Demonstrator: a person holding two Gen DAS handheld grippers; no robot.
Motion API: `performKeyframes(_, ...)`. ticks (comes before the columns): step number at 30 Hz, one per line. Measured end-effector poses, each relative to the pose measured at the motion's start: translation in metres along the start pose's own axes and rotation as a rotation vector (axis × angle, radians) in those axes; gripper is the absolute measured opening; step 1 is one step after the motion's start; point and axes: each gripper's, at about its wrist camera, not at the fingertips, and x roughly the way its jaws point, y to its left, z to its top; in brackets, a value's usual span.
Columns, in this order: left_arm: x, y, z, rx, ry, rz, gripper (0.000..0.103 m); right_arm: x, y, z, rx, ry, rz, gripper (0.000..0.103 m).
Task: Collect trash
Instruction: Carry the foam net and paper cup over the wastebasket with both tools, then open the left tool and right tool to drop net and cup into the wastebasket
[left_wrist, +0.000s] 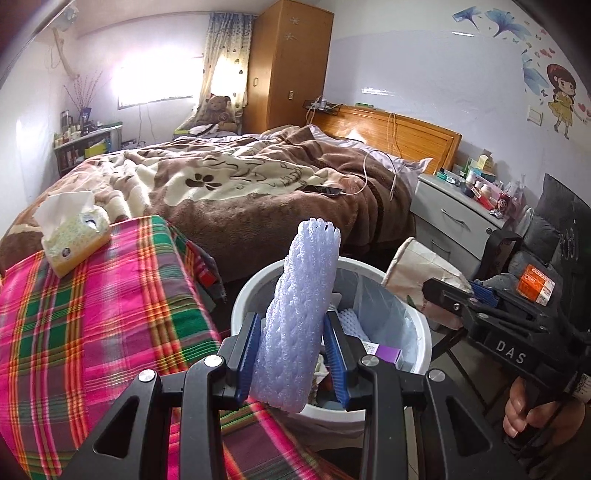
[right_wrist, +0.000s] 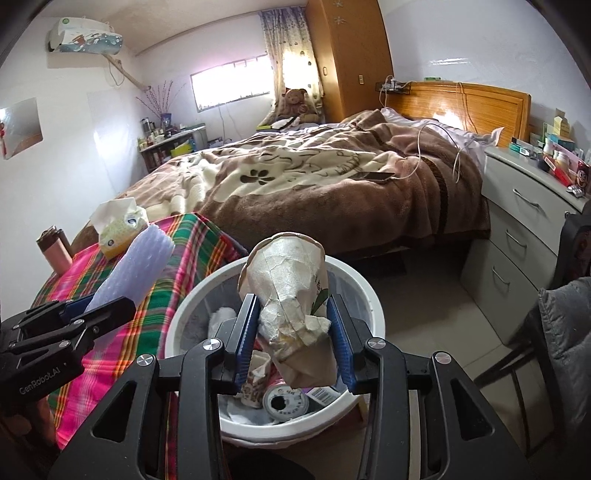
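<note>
Left tool grips foam sleeve | right tool opening around crumpled cup | bin beside plaid cloth

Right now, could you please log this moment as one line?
left gripper: shut on foam sleeve | right gripper: opening, crumpled paper cup between jaws | both over trash bin

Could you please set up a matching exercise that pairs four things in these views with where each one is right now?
Things:
1. foam sleeve
2. crumpled paper cup
3. tissue box
4. drink can

Places:
A. lying inside the white trash bin
B. between the jaws of the right gripper, above the bin
C. clamped in the left gripper
D. resting on the plaid cloth

Pairs: 1-C, 2-B, 3-D, 4-A
</note>
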Motion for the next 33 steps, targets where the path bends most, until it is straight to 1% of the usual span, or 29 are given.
performKeyframes(4, 0.015, -0.009, 0.003, 0.024, 0.018, 0.001, 0.035, 0.008, -0.005, 0.000, -0.002, 0.025, -0.013, 0.041)
performKeyframes(10, 0.035, -0.014, 0.004, 0.017, 0.057, -0.012, 0.035, 0.019, -0.009, -0.002, -0.010, 0.063, -0.015, 0.042)
performKeyframes(11, 0.038, -0.014, 0.003, 0.015, 0.065, -0.015, 0.036, 0.020, -0.008, -0.002, -0.015, 0.067, -0.018, 0.044)
performKeyframes(12, 0.041, -0.013, 0.003, 0.007, 0.074, -0.015, 0.040, 0.022, -0.008, -0.002, -0.019, 0.072, -0.024, 0.045)
performKeyframes(14, 0.046, -0.010, 0.002, -0.004, 0.083, 0.005, 0.046, 0.026, -0.008, -0.001, -0.029, 0.082, -0.036, 0.051)
performKeyframes(15, 0.047, -0.009, 0.002, -0.006, 0.083, 0.011, 0.052, 0.029, -0.008, -0.001, -0.035, 0.090, -0.036, 0.051)
performKeyframes(16, 0.047, -0.008, 0.001, -0.011, 0.082, 0.015, 0.058, 0.030, -0.007, -0.001, -0.039, 0.094, -0.036, 0.052)
performKeyframes(19, 0.048, -0.005, 0.000, -0.026, 0.078, 0.015, 0.061, 0.029, -0.006, -0.002, -0.049, 0.095, -0.047, 0.061)
performKeyframes(23, 0.046, -0.004, -0.002, -0.021, 0.088, 0.030, 0.061, 0.024, -0.005, -0.004, -0.042, 0.082, -0.043, 0.061)
performKeyframes(30, 0.026, -0.003, -0.005, -0.028, 0.064, 0.023, 0.063, 0.011, -0.001, -0.004, -0.029, 0.057, -0.027, 0.061)
performKeyframes(33, 0.014, 0.000, -0.009, -0.038, 0.048, 0.039, 0.064, 0.003, 0.005, -0.005, -0.030, 0.043, -0.021, 0.061)
